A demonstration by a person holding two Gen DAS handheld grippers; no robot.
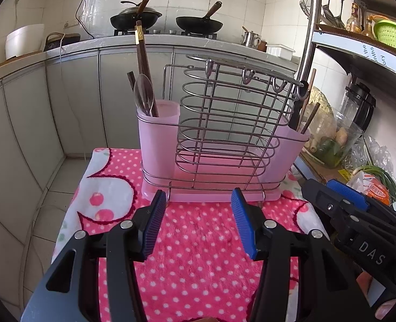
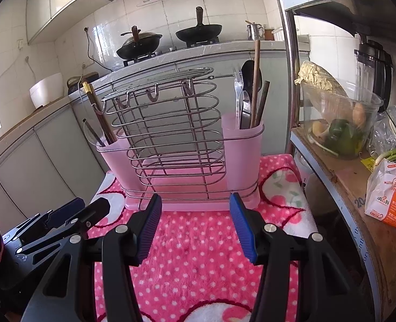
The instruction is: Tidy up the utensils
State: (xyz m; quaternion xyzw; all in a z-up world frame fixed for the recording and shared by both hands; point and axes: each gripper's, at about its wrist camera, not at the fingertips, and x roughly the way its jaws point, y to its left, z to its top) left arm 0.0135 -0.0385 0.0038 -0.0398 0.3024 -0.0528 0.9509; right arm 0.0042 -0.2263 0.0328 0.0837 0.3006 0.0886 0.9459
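The pink dotted towel on the bench lies bare in front of the rack, open ground beneath both sets of spread jaws. The rack's wire basket blocks the middle; its 2 pink cups are entered from above, past upright chopsticks on the left and a fork on the right. A shelf unit crowds the right side closely.

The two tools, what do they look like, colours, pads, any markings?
Both match: the left tool and the right tool have black plastic linkage arms joined by round silver pivot pins, and each finger ends in a blue ribbed pad. Seen from the left wrist view, the right tool's black body carries white letters reading DAS. No cables show on either.
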